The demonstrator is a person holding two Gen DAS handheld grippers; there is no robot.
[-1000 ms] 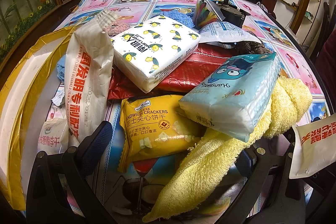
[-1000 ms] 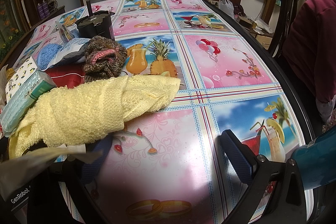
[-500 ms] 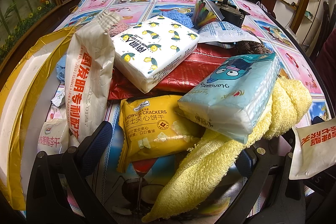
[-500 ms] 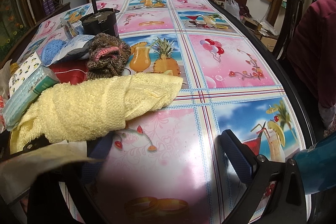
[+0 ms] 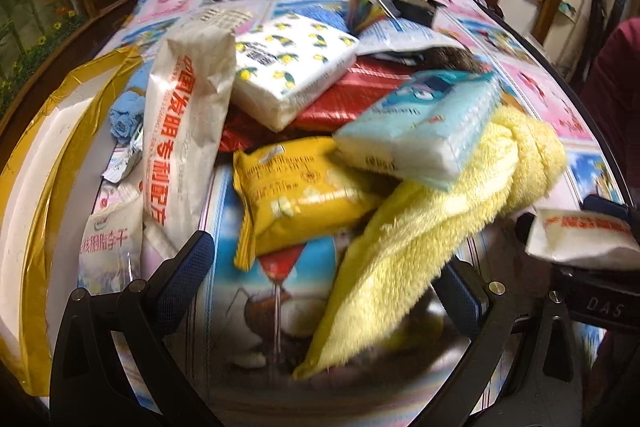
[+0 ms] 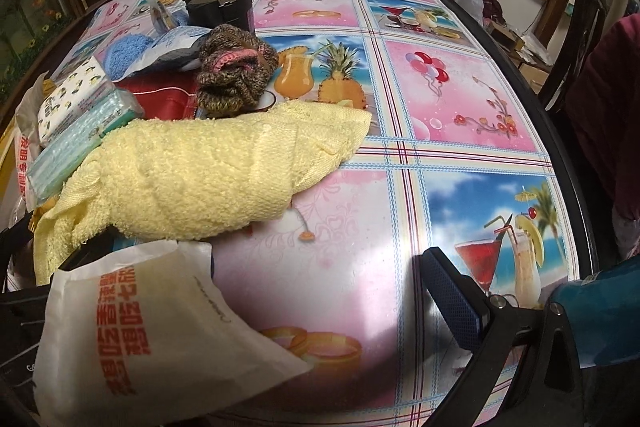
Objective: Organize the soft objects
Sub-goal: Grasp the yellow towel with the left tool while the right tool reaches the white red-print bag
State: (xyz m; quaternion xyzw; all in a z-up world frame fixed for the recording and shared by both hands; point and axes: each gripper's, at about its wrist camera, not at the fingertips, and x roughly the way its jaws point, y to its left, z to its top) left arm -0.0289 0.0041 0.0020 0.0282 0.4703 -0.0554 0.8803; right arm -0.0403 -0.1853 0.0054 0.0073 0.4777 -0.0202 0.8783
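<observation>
A rolled yellow towel (image 5: pixel 420 227) lies on the table, its near end between the fingers of my open left gripper (image 5: pixel 324 275). It also shows in the right wrist view (image 6: pixel 208 171). A blue tissue pack (image 5: pixel 420 131) leans on the towel. A white lemon-print tissue pack (image 5: pixel 296 67) lies on a red pack (image 5: pixel 352 95). A brown knitted item (image 6: pixel 236 75) and a blue fluffy cloth (image 6: pixel 124 53) lie behind. My right gripper (image 6: pixel 288 307) is open; a white paper bag with red print (image 6: pixel 152 331) covers its left finger.
A yellow cracker pack (image 5: pixel 304 195), a tall white paper bag (image 5: pixel 188 131) and a gold-edged tray (image 5: pixel 36 163) are on the left. A black device (image 6: pixel 220 5) stands at the back. The patterned tablecloth (image 6: pixel 460 99) stretches right, with a person in maroon at the edge.
The left gripper has moved forward and right, so the towel's end lies deeper between its fingers. The right view has risen and the white paper bag now fills its lower left.
</observation>
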